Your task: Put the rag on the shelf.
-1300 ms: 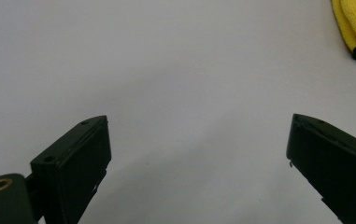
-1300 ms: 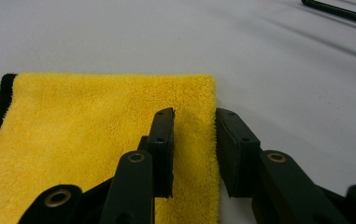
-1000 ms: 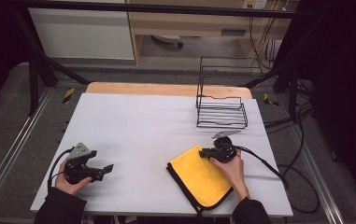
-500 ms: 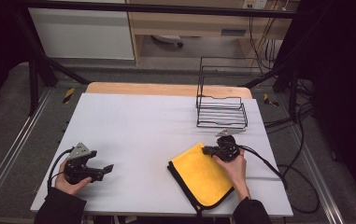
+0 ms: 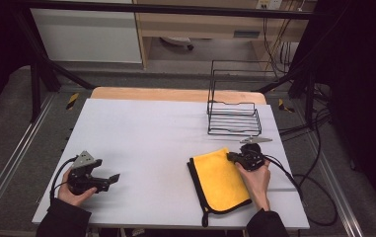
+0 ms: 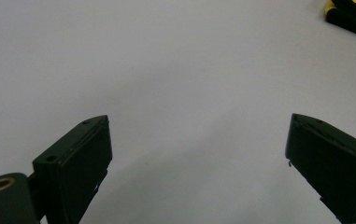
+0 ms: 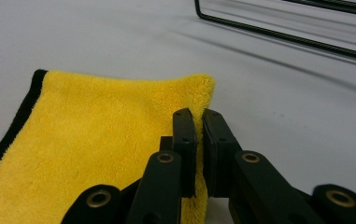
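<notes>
A yellow cloth (image 5: 217, 180) with a black hem lies folded on the white table (image 5: 151, 128), right of centre. My right gripper (image 5: 230, 157) lies low at the cloth's far right corner, shut on the folded edge. In the right gripper view its jaws (image 7: 198, 114) are pressed together, with yellow cloth (image 7: 96, 140) pinched between them. My left gripper (image 5: 114, 178) rests near the table's front left with a hand around it, open and holding nothing. In the left gripper view its jaws (image 6: 199, 135) stand wide over bare table, and a corner of the cloth (image 6: 353, 14) shows far off.
A black wire rack (image 5: 234, 118) stands at the back right of the table, just beyond my right gripper; its base wire (image 7: 283, 35) crosses the top of the right gripper view. Cables trail off the table's right side.
My right gripper has moved a little to the right, and the cloth's far corner has shifted right with it. The left gripper has stayed put.
</notes>
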